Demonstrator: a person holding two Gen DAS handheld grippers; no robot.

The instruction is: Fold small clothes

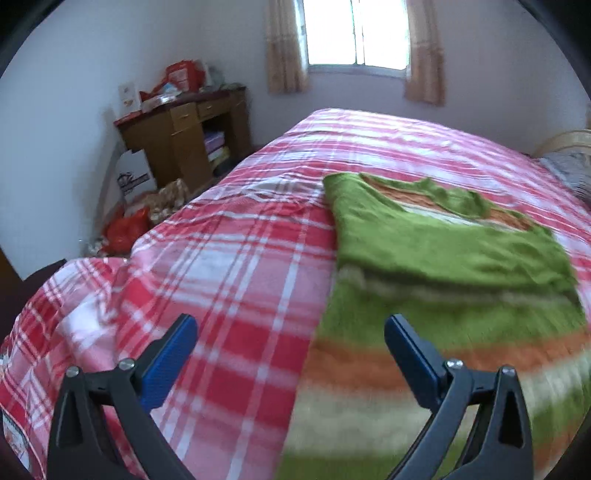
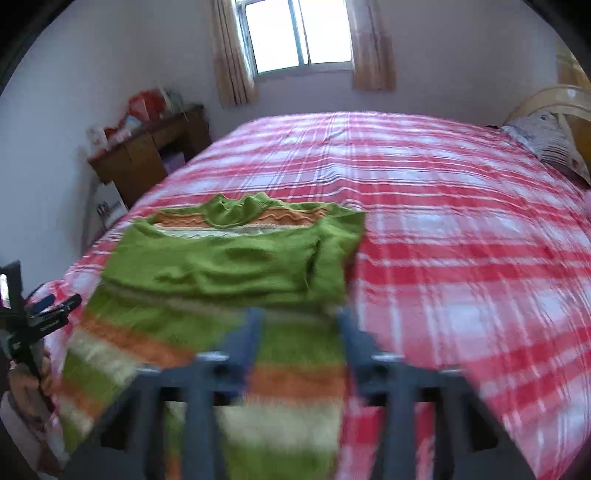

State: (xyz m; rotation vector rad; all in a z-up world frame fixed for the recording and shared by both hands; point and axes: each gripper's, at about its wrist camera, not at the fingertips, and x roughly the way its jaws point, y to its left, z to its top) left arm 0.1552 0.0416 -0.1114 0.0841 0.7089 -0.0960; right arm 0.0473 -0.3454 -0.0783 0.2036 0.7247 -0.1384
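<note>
- Pointing down at a slant over the bed (image 1: 229,258), our left gripper (image 1: 290,332) had its blue pads spread wide, nothing between them.
- We held our right gripper (image 2: 301,325) tilted the same way, blurred, jaws apart above the sweater's (image 2: 229,266) striped hem without pinching it.
- The green sweater lay flat on the plaid sheet, sleeves folded across its chest, collar toward the window (image 2: 295,33), long axis running away from us.

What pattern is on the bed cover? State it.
Red, pink and white plaid on the bed cover; clearest in the right wrist view.
</note>
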